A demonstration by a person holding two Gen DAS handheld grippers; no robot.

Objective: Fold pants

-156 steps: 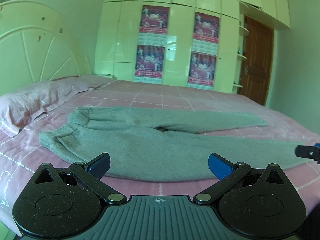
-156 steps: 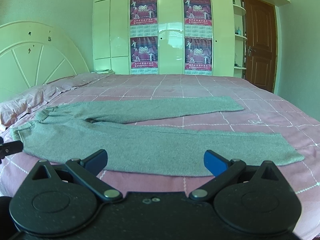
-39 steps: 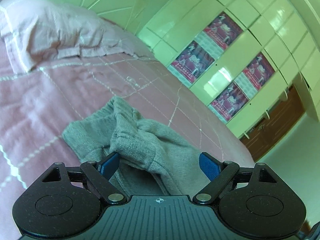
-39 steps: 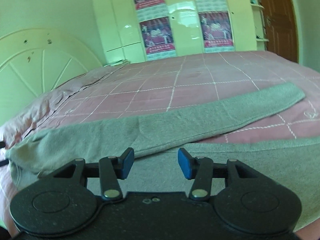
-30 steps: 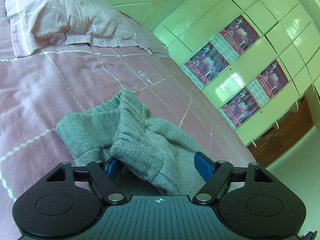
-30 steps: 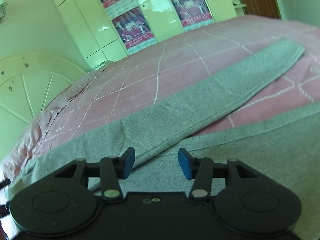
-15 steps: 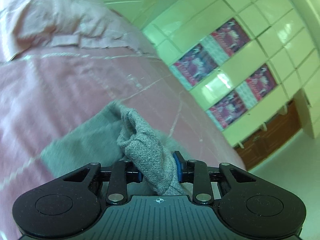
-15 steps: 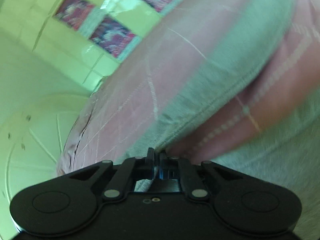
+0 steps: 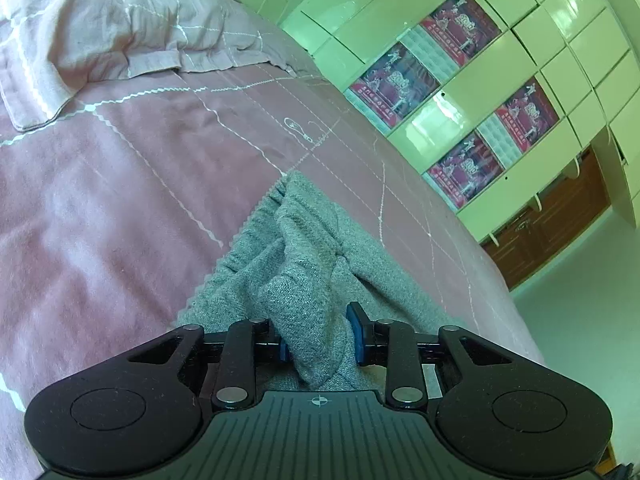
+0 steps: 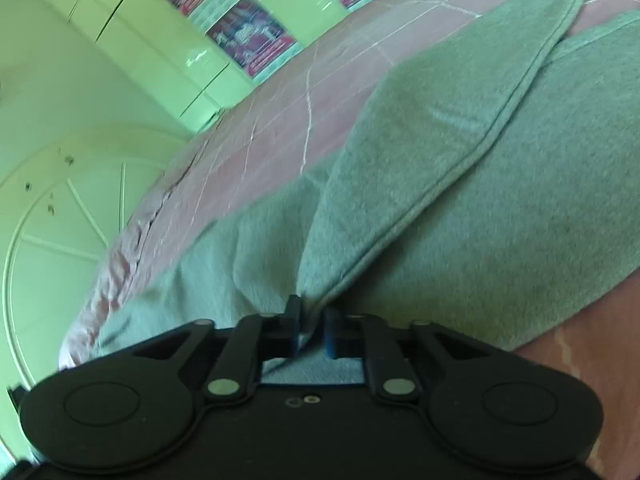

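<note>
Grey knit pants (image 9: pixel 304 248) lie on the pink bed. In the left wrist view my left gripper (image 9: pixel 319 333) is shut on a bunched fold of the waistband end, which stands up between the blue pads. In the right wrist view the far leg (image 10: pixel 440 120) is lifted and lies folded over the near leg (image 10: pixel 520 240). My right gripper (image 10: pixel 312 320) pinches that leg's seamed edge near the crotch. Its jaws are opening slightly, with cloth still gripped between the pads.
The pink checked bedspread (image 9: pixel 120 200) runs under everything. A pillow (image 9: pixel 100 32) lies at the head end by the cream headboard (image 10: pixel 60 208). Behind the bed stand a wardrobe with posters (image 9: pixel 460 100) and a brown door (image 9: pixel 552 220).
Both grippers went from open to closed on the pants. The left now holds the waistband bunch. The right has pulled the far leg across onto the near leg and rolled.
</note>
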